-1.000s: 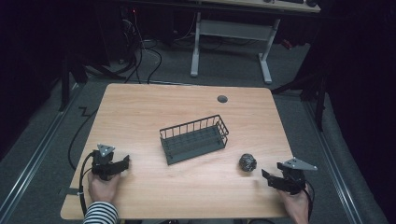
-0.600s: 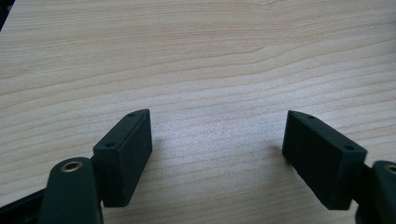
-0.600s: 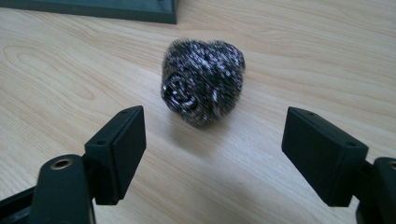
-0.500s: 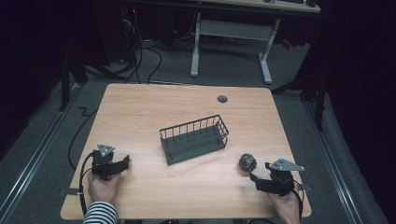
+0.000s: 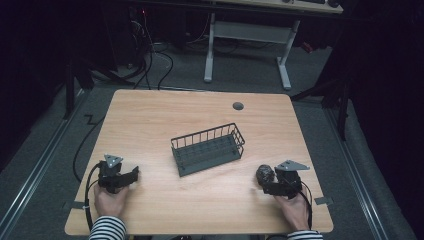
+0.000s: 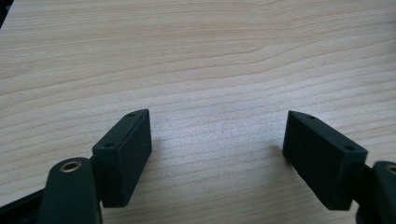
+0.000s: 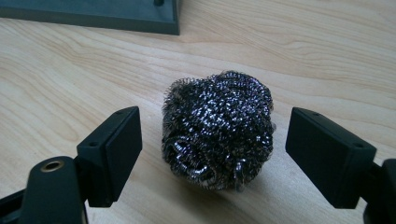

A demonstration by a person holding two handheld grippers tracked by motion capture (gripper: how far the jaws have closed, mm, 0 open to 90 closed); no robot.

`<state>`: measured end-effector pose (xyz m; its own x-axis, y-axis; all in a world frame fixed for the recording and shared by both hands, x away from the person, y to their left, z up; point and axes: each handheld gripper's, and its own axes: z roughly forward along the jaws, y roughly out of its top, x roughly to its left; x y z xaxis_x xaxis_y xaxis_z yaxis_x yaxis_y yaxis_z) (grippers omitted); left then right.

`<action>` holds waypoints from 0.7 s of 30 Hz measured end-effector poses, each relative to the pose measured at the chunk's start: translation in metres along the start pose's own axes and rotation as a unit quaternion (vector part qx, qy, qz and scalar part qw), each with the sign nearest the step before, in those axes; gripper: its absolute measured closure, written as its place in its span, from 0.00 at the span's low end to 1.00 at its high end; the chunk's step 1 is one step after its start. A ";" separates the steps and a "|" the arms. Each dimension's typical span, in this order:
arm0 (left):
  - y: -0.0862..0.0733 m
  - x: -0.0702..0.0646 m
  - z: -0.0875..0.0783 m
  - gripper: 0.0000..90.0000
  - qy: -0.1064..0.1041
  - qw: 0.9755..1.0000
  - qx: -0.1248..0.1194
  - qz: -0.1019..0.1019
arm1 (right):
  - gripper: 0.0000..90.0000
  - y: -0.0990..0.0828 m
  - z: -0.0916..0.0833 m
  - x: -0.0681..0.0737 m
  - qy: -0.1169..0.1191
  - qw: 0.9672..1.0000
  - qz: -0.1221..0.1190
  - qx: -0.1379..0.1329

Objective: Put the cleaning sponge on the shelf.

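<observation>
Left gripper (image 5: 131,176) sits near the desk's (image 5: 150,115) front-left corner, jaws spread, bare wood between them. Wire basket (image 5: 208,149) mid-desk. Steel wool scourer (image 7: 218,128) near the front-right corner, between the right gripper's (image 5: 264,189) jaws, which have just been opening; pads clear of it.

The table (image 5: 200,115) is evenly lit from above while the room around it sits dark; the close views are sharp, with soft shadows and no glare.
</observation>
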<state>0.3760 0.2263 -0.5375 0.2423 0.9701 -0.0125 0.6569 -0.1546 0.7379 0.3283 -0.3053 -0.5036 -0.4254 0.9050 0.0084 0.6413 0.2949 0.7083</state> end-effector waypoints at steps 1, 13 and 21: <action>0.000 0.000 0.000 0.27 0.000 1.000 0.000 0.000 | 0.21 0.000 0.002 -0.001 0.001 1.000 0.001 0.002; 0.000 0.000 0.000 0.26 0.000 1.000 0.000 0.001 | 0.38 -0.010 0.016 0.000 0.002 1.000 -0.006 0.021; 0.000 0.000 0.000 0.26 0.000 1.000 0.000 0.001 | 0.40 -0.017 0.012 0.001 -0.001 1.000 -0.002 0.003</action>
<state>0.3760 0.2260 -0.5376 0.2430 0.9700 -0.0107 0.6569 -0.1564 0.7376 0.3249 -0.3053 -0.5242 -0.4267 0.9044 0.0050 0.6441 0.3000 0.7036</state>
